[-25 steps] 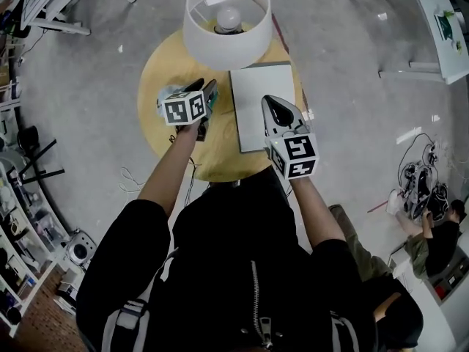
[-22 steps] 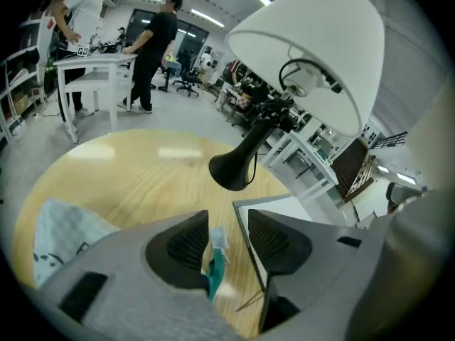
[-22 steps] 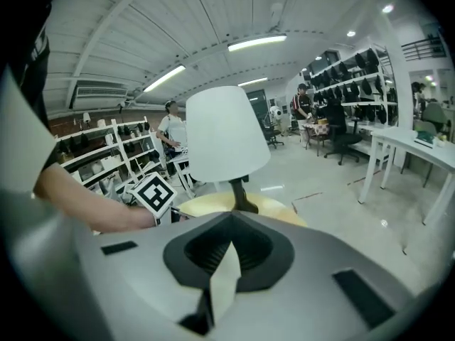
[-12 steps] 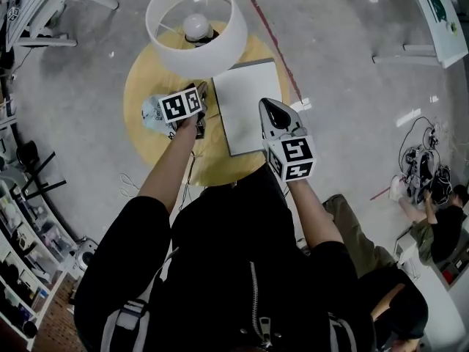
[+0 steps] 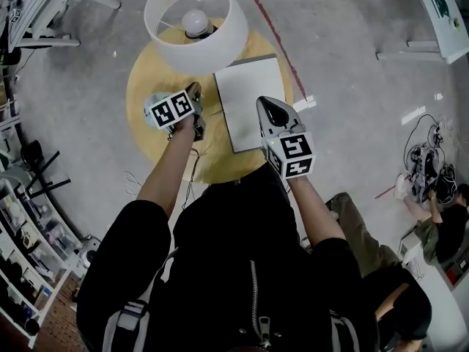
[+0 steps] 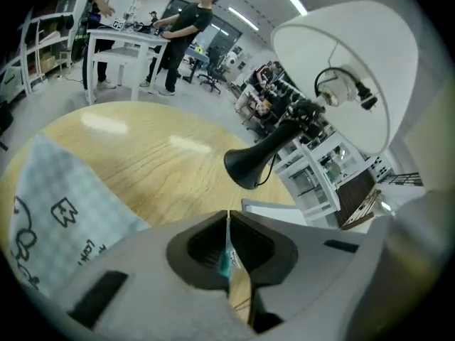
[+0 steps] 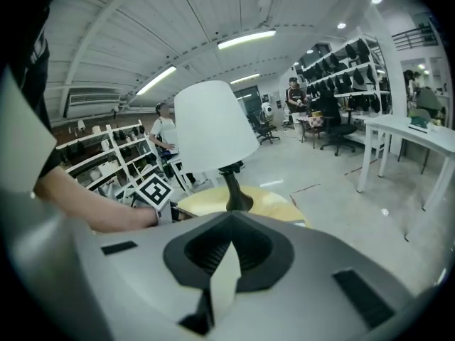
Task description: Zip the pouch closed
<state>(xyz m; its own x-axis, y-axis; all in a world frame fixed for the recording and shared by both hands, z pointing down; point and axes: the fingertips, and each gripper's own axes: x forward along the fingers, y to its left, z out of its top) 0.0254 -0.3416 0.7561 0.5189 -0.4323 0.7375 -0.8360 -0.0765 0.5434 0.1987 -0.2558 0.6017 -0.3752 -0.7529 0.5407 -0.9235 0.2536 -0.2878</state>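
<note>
The pouch [image 6: 53, 215] is pale checked fabric with dark printed figures and lies on the round wooden table [image 5: 157, 68] at the left. In the head view it shows as a pale patch [image 5: 152, 103] beside my left gripper [image 5: 194, 89]. In the left gripper view my left gripper [image 6: 227, 216] has its jaws pressed together on a thin teal tab [image 6: 225, 263] at the pouch's edge, seemingly the zipper pull. My right gripper [image 5: 268, 103] hovers over the white board, apart from the pouch. In its own view the right gripper [image 7: 229, 216] is shut with nothing in it.
A lamp with a white shade [image 5: 196, 22] and a black foot [image 6: 249, 166] stands at the table's far side. A white board [image 5: 245, 97] lies on the table's right half. A thin cable [image 5: 192, 169] hangs off the near edge. People stand at benches in the background.
My left gripper has sunk onto the pouch's edge and rolled a little. The right gripper has drifted slightly over the white board.
</note>
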